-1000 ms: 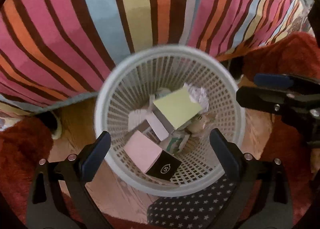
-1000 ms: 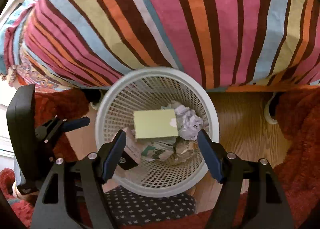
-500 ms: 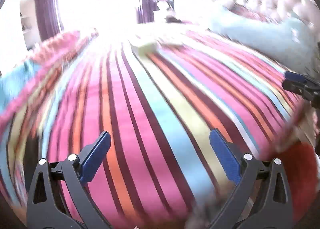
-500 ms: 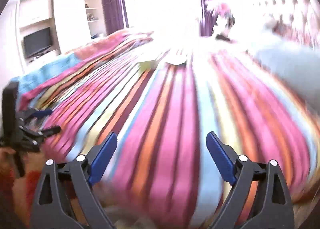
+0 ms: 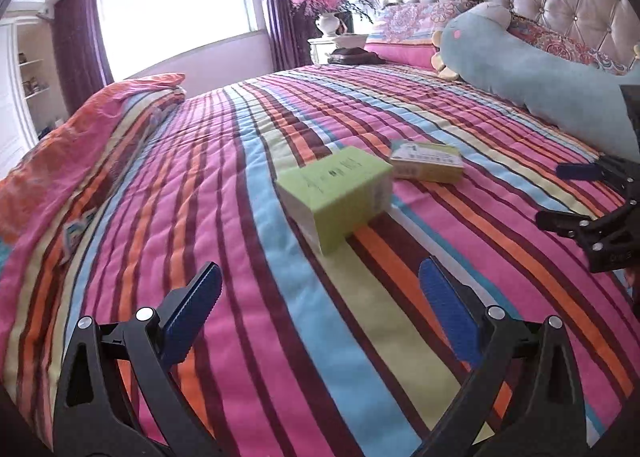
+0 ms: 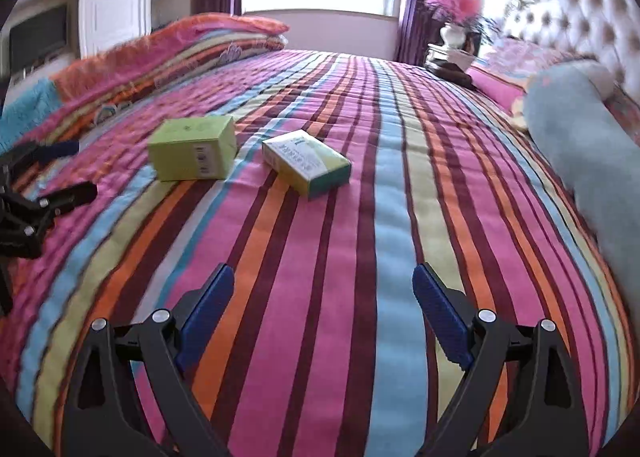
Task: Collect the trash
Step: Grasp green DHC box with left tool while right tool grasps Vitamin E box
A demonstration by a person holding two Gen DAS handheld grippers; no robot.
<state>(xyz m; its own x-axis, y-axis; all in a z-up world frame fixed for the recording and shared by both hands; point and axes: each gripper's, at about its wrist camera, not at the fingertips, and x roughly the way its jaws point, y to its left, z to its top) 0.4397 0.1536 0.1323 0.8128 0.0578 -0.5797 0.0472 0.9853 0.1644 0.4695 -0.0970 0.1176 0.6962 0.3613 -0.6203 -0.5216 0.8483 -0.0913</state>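
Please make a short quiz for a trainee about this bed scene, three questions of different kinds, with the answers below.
1. True or false: the left gripper holds a box.
2. How many boxes lie on the striped bedspread?
3. Which box lies nearer the blue plush pillow? A: the plain green box. B: the flat yellow-green box.

Key: 1. False, both it and the right gripper are open and empty. 2. Two. 3. B.

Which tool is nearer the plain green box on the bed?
Left. The left tool faces the plain green box straight ahead; the right tool sits off to its side.
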